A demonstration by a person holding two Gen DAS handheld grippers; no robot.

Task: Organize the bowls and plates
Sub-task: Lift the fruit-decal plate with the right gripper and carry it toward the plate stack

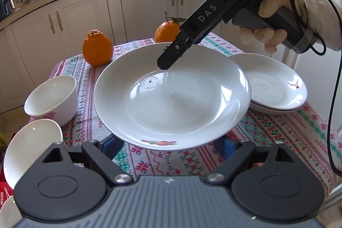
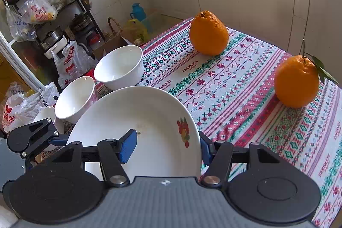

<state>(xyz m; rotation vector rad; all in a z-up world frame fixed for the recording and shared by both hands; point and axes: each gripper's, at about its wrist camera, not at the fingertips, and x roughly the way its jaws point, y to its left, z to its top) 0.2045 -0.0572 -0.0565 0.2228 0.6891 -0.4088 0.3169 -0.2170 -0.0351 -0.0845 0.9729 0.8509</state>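
Step in hand: lifting the large plate [image 1: 171, 97] off the worktop [image 1: 277, 134], toward the plate stack [image 1: 275, 87] at right. The right hand-held gripper [image 1: 164, 63] pinches its far rim. The left hand-held gripper [image 1: 171, 146] stands wide around the near rim; contact is hidden. Next: carry it level and lower it squarely. Bowls [image 2: 119, 66] wait at left, one cut off.

I am seeing two oranges [image 2: 208, 33] [image 2: 296, 81] sitting well apart on the far patterned tablecloth [image 2: 245, 99], white cabinets [image 1: 85, 14] standing beyond.
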